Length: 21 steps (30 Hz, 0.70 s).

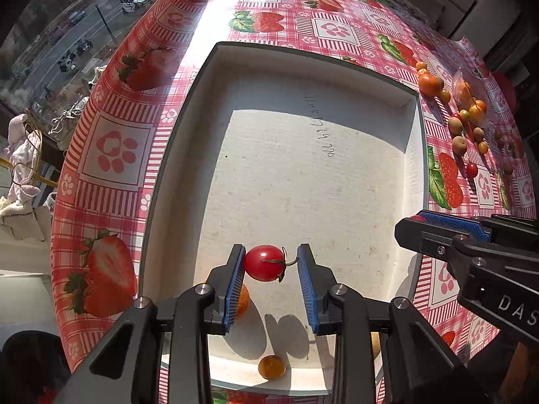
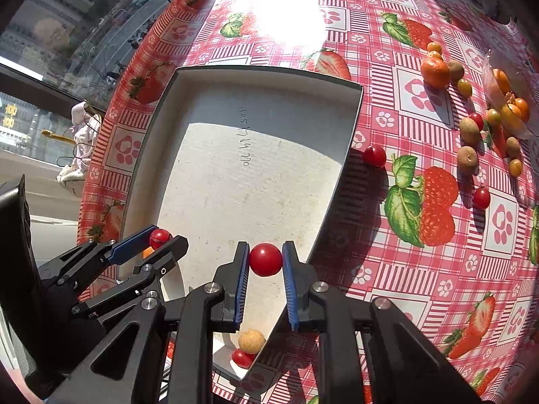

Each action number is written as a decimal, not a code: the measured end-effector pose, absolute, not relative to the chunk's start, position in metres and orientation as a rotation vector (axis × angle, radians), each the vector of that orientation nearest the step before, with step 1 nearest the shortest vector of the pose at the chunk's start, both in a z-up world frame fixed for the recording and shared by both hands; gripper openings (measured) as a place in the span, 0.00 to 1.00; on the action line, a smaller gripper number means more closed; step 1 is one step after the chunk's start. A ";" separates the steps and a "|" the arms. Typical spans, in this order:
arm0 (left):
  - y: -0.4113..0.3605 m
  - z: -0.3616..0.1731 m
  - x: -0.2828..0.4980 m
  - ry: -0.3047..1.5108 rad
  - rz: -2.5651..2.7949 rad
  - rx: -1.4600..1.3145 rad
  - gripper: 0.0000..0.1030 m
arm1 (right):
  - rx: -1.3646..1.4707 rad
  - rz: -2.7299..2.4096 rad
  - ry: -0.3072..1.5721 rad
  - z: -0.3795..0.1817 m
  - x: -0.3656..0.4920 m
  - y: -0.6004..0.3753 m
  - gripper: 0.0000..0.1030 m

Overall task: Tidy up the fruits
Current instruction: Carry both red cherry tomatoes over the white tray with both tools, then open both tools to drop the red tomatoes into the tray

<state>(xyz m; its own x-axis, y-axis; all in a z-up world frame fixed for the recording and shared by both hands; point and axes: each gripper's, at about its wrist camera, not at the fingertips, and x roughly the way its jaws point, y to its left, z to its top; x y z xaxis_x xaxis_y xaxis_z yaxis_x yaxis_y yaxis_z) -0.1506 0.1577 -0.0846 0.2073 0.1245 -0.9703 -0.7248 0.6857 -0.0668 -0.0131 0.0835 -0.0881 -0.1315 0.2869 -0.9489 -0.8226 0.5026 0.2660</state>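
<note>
Both grippers hover over the white box (image 2: 188, 77) on the desk (image 2: 404, 269): the right gripper (image 2: 265, 260) grips a cherry tomato (image 2: 265, 260), the left gripper (image 1: 270, 262) seemingly releasing its stemmed tomato (image 1: 264, 262), jaws parted; next, the right opens

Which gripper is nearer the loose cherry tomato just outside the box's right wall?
Right. The right gripper is over the box's right side near that tomato; the left gripper is across the box.
</note>
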 end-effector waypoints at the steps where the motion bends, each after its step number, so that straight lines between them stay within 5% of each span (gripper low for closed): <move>1: 0.159 -0.086 -0.152 1.227 0.638 -0.598 0.32 | -0.519 1.027 1.393 -0.091 -0.015 0.086 0.21; 21: 0.165 -0.105 -0.160 1.270 0.647 -0.581 0.36 | -0.604 0.974 1.441 -0.134 -0.031 0.103 0.22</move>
